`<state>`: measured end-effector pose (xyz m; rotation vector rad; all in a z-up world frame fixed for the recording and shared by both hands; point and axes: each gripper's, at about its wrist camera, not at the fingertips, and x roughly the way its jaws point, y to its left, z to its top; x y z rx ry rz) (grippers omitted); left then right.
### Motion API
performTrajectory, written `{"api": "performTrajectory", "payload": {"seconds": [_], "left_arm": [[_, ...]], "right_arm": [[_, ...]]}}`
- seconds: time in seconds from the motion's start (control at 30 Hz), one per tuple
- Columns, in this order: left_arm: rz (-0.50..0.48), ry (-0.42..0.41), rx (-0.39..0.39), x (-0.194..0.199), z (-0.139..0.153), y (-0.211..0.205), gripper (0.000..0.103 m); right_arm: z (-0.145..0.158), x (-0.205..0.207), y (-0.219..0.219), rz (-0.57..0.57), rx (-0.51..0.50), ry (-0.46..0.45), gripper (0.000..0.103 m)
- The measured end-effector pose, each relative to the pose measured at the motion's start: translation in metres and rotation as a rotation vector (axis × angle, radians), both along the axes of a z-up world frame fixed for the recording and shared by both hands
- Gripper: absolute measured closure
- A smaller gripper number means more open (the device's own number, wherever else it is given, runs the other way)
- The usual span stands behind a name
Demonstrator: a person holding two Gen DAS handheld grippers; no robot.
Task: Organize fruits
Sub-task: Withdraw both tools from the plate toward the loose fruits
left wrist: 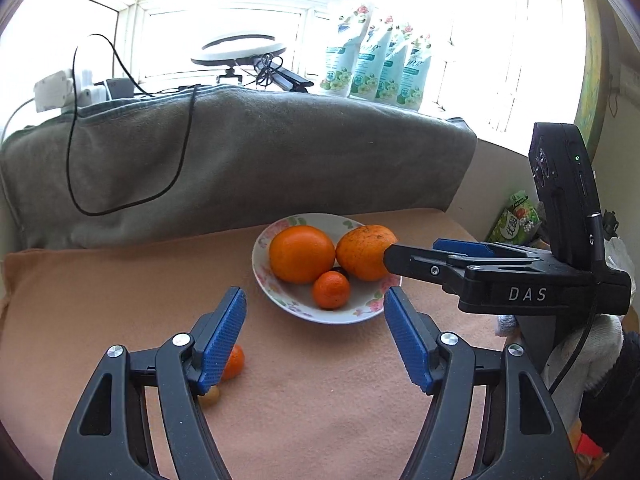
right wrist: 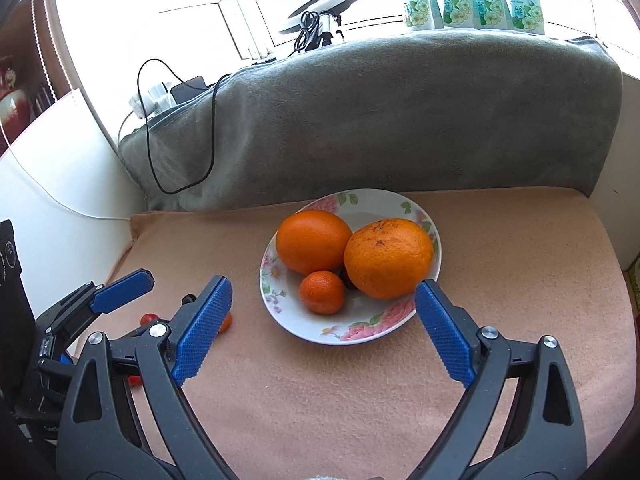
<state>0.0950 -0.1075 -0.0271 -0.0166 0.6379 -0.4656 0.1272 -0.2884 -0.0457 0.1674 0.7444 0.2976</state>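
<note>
A flowered white plate (left wrist: 362, 312) (right wrist: 280, 304) on the tan cloth holds two large oranges (left wrist: 302, 254) (right wrist: 388, 258) and a small mandarin (left wrist: 331, 290) (right wrist: 322, 292), with a small dark fruit half hidden between them. My left gripper (left wrist: 316, 300) is open and empty just before the plate. My right gripper (right wrist: 324, 292) is open and empty, its fingers either side of the plate's near rim; it shows from the side in the left wrist view (left wrist: 440, 256). A small mandarin (left wrist: 234, 362) (right wrist: 226, 322) and a tan fruit (left wrist: 211, 396) lie on the cloth at left, partly hidden.
A grey blanket-covered ledge (left wrist: 248, 160) rises behind the plate with a black cable over it. Refill pouches (left wrist: 376, 68), a ring light (left wrist: 240, 50) and chargers stand on the sill. Small red fruits (right wrist: 149, 317) lie near the left gripper. Packets and cloth clutter the right edge (left wrist: 516, 220).
</note>
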Motion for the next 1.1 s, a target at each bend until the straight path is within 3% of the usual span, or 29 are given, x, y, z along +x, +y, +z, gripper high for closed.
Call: {"api": "performTrajectory", "payload": {"seconds": [0.33, 0.67, 1.0, 1.1], "left_arm": [[0.145, 0.049, -0.022, -0.017, -0.020, 0.080, 0.032], [0.262, 0.100, -0.025, -0.040, -0.043, 0.135, 0.032], [0.329, 0.151, -0.071, -0.065, -0.061, 0.166, 0.032], [0.324, 0.160, -0.078, -0.075, -0.064, 0.167, 0.033]], "right_arm": [[-0.014, -0.030, 0.039, 0.079, -0.073, -0.056, 0.008], [-0.030, -0.031, 0.071, 0.183, -0.073, -0.010, 0.008], [-0.041, -0.022, 0.097, 0.256, -0.062, 0.062, 0.033], [-0.046, -0.019, 0.104, 0.280, -0.048, 0.088, 0.048]]}}
